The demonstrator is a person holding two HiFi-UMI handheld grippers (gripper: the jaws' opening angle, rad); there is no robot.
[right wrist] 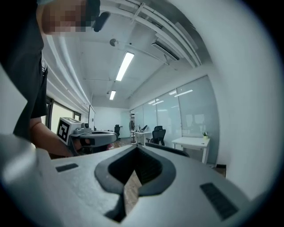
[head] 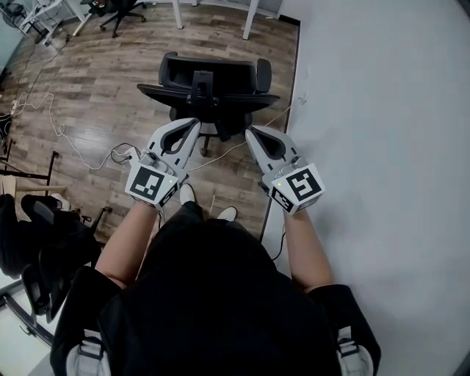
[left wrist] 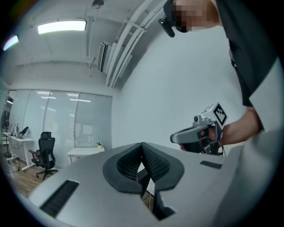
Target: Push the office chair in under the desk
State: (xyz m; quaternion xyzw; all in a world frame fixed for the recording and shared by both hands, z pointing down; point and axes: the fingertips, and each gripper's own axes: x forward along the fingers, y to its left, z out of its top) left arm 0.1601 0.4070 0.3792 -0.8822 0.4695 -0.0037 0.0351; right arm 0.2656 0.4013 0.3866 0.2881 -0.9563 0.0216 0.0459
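Observation:
In the head view a black office chair [head: 209, 84] stands on the wooden floor, its backrest toward me and its seat toward the white desk legs [head: 252, 18] at the top edge. My left gripper [head: 195, 125] and right gripper [head: 250, 133] are held side by side just short of the backrest. Whether the tips touch it cannot be told. Both are shut with nothing between the jaws. In the left gripper view the pads [left wrist: 153, 162] meet in front of a white wall. The right gripper view shows its pads [right wrist: 146, 166] closed, with a dark chair edge [right wrist: 171, 150] just beyond.
A white wall [head: 382, 110] with a black baseboard runs along the right. Cables [head: 66, 136] trail over the floor at left. Another black chair [head: 44, 235] stands at lower left, and one more [head: 121, 11] at the top. White shoes [head: 187, 192] show below the grippers.

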